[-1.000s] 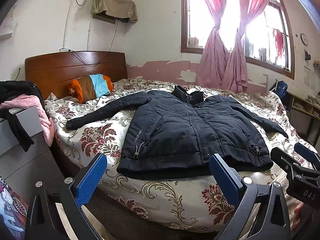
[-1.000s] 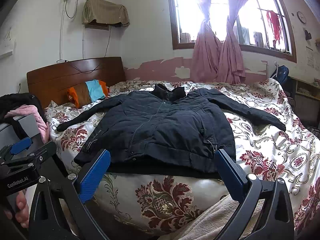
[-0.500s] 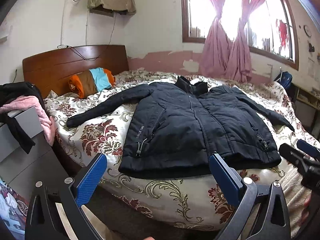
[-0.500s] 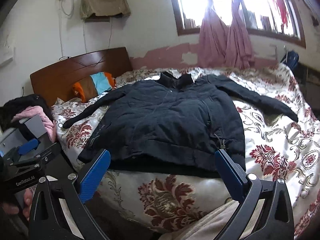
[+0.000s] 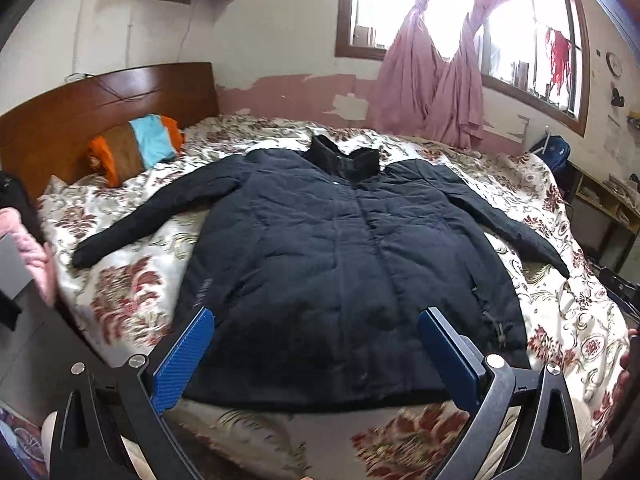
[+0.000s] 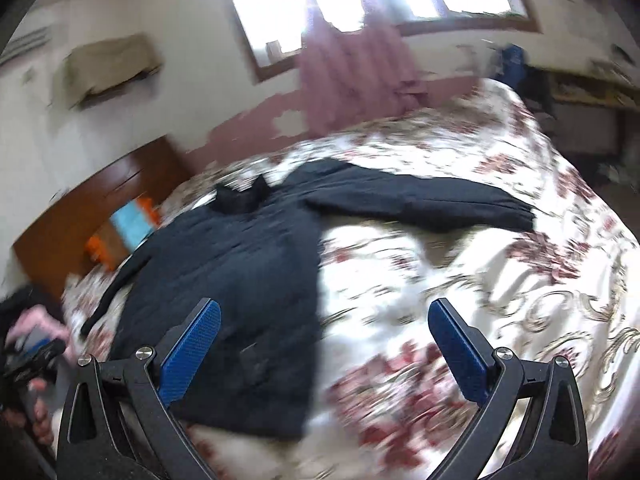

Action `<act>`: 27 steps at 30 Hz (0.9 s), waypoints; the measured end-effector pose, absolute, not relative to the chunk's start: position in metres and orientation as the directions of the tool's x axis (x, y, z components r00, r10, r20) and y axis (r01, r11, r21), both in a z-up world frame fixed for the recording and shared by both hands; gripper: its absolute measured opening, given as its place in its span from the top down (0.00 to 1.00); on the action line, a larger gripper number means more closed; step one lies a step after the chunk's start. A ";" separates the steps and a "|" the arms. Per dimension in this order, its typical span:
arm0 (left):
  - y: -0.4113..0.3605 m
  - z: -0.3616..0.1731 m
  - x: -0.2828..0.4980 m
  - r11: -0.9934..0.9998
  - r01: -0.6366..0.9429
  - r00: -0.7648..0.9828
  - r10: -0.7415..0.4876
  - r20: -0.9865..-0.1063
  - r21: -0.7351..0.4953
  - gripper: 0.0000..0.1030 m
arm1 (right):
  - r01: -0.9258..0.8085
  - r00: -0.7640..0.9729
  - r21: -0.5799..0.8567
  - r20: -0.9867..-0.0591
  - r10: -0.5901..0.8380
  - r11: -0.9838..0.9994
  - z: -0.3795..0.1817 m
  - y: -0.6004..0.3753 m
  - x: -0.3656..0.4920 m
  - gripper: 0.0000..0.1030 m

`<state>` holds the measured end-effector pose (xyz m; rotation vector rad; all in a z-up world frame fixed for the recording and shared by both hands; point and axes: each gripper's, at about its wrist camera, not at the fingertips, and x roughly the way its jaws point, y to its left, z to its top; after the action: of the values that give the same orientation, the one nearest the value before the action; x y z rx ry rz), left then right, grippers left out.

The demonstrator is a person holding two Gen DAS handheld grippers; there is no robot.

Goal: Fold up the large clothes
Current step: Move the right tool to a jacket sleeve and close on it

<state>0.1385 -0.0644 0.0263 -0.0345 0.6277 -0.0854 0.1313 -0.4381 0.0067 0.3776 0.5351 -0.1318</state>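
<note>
A large dark navy padded jacket (image 5: 344, 264) lies flat, front up, on the floral bedspread (image 5: 132, 296), collar toward the far wall and both sleeves spread out. My left gripper (image 5: 316, 348) is open and empty, hovering over the jacket's hem near the bed's front edge. In the right wrist view, which is blurred, the jacket (image 6: 240, 272) lies to the left with its right sleeve (image 6: 420, 200) stretched out. My right gripper (image 6: 324, 344) is open and empty above the bedspread (image 6: 460, 280), just right of the jacket body.
A wooden headboard (image 5: 80, 116) and an orange, brown and blue pillow (image 5: 136, 146) are at the left. Pink curtains (image 5: 432, 92) hang at the window behind the bed. Pink and black clothes (image 5: 24, 240) hang on a stand at the left. Shelves (image 5: 608, 204) stand at the right.
Both grippers have moved forward and up over the bed. The right gripper has swung right and tilted, toward the jacket's right side and sleeve. The jacket has not moved.
</note>
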 end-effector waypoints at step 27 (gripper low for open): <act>-0.260 -0.051 0.507 0.905 0.306 0.574 -0.422 -0.702 -0.294 0.00 | 0.651 0.755 0.689 -0.631 -0.177 0.318 -0.159 -0.634 0.366 0.47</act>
<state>0.5066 -0.2595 -0.0512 -0.1461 0.8601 -0.4286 0.3664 -0.6338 -0.1587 1.1238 0.4922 -0.5738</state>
